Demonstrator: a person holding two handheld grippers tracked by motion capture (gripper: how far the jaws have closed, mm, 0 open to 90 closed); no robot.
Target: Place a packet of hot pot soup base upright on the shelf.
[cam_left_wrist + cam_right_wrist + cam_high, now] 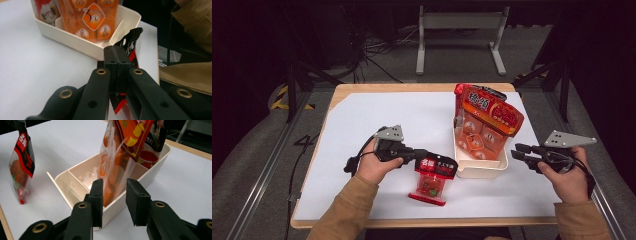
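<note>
My left gripper (pixel 424 156) is shut on the black top edge of a small red snack bag (pixel 432 182), which hangs just above the white sheet, left of a cream bin (pixel 482 170). In the left gripper view the pads (pixel 111 56) pinch the small red snack bag (pixel 132 48) close to the cream bin (pixel 75 42). Tall orange snack bags (pixel 484 120) stand in the bin's far part. My right gripper (pixel 516 151) is open, level, just right of the bin. In the right gripper view my right gripper (pixel 113 201) has its jaws apart, facing the cream bin (pixel 75 187) without touching it.
The cream bin has a thin divider (pixel 60 186) across it. A white sheet (pixel 377 120) covers the wooden table (pixel 412 88). A grey metal stand (pixel 459 30) and cables lie on the floor beyond the far edge.
</note>
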